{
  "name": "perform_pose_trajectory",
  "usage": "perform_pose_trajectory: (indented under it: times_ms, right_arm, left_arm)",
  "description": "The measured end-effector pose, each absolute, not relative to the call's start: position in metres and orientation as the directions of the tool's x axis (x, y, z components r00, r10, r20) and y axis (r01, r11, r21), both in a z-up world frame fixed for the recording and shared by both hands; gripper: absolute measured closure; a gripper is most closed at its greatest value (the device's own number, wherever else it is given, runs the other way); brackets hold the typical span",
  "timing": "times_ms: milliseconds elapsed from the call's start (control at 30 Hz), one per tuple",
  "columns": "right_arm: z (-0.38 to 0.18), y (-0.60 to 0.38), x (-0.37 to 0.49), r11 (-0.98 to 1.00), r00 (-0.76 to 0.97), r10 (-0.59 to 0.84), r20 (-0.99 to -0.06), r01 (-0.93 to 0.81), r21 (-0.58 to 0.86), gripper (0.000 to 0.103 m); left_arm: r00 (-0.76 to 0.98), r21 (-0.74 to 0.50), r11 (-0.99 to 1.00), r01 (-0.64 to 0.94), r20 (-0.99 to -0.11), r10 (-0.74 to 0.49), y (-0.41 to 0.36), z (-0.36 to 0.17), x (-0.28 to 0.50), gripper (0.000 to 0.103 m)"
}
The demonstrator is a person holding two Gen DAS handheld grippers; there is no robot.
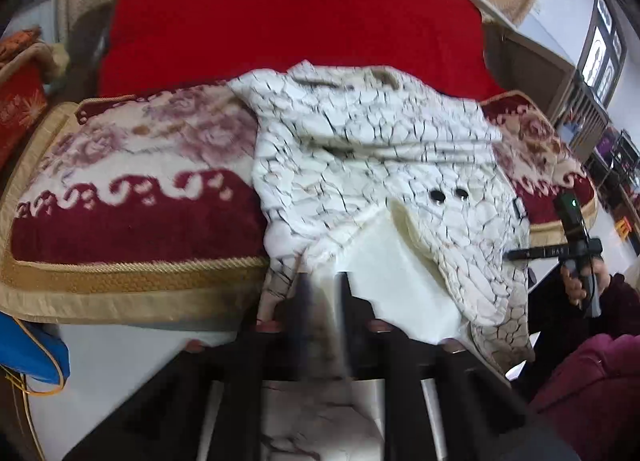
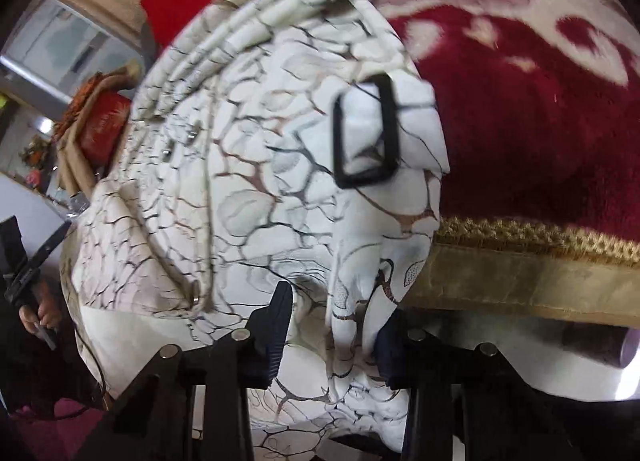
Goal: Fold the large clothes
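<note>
Item: one white jacket [image 1: 372, 165] with a black crackle print, which we find heaped on the seat cushion [image 1: 132, 197], a maroon-and-cream floral piece with gold braid along its front edge. We take that cushion as our landmark. The jacket covers the cushion's middle and spills over the front edge, its pale lining [image 1: 384, 281] turned outward there. Two dark snap studs [image 1: 448, 195] show on the part above the lining. A black rectangular buckle [image 2: 366, 133] sits on a strap near where the jacket meets the bare maroon pile.

Left gripper [image 1: 324, 301]: we see it blurred, hanging just in front of the cushion's front edge, fingers drawn together. Jacket fabric lies at its tips, but we cannot tell whether any is pinched between them.

Right gripper [image 2: 334, 325]: below the braided edge of the cushion, where the jacket hangs over. A bunched fold of the jacket hem fills the gap between its two fingers [image 2: 276, 325], and both press into the cloth, so we list it as clamped on the jacket.

Behind the cushion: a red blanket [image 1: 288, 21] over the sofa back. Beside the cushion's far end: a red embroidered pillow [image 1: 20, 109].
</note>
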State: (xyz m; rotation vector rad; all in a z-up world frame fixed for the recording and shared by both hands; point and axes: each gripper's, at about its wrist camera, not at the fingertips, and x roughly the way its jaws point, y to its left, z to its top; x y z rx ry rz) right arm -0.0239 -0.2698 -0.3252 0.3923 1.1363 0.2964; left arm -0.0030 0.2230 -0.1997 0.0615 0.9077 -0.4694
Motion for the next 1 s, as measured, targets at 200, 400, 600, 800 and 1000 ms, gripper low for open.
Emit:
perform_pose_trajectory:
  times_ms: [200, 400, 600, 800, 1000]
  right_arm:
    - [-0.353, -0.285, -0.013, 0.864, 0.373, 0.437, -0.819, 0.08, 0.498, 0.031]
    - [-0.36, -0.26, -0.019, 0.9, 0.373, 0.405, -0.834, -0.001, 0.436, 0.069]
    - [-0.342, -0.238, -0.033, 0.893, 0.388, 0.436, -0.812, -0.074, 0.444, 0.088]
    - [-0.295, -0.207, -0.04, 0.849, 0.454, 0.524, -0.721, -0.206, 0.487, 0.089]
    - [-0.307, -0.183, -0.029, 0.859, 0.443, 0.509, -0.738, -0.204, 0.47, 0.088]
  left_arm:
    - [0.542, -0.086, 0.894, 0.44, -0.768, -0.34, 0.218, -0.199, -0.014, 0.099]
    - [0.543, -0.089, 0.863, 0.498, -0.743, -0.391, 0.219, -0.181, -0.048, 0.101]
    - [0.617, 0.016, 0.864, 0.503, -0.706, -0.347, 0.218, -0.159, -0.097, 0.1]
    - [0.717, 0.01, 0.945, 0.326, -0.654, -0.241, 0.229, -0.148, -0.061, 0.003]
    - [0.594, 0.01, 0.934, 0.357, -0.774, -0.218, 0.198, -0.185, -0.013, 0.004]
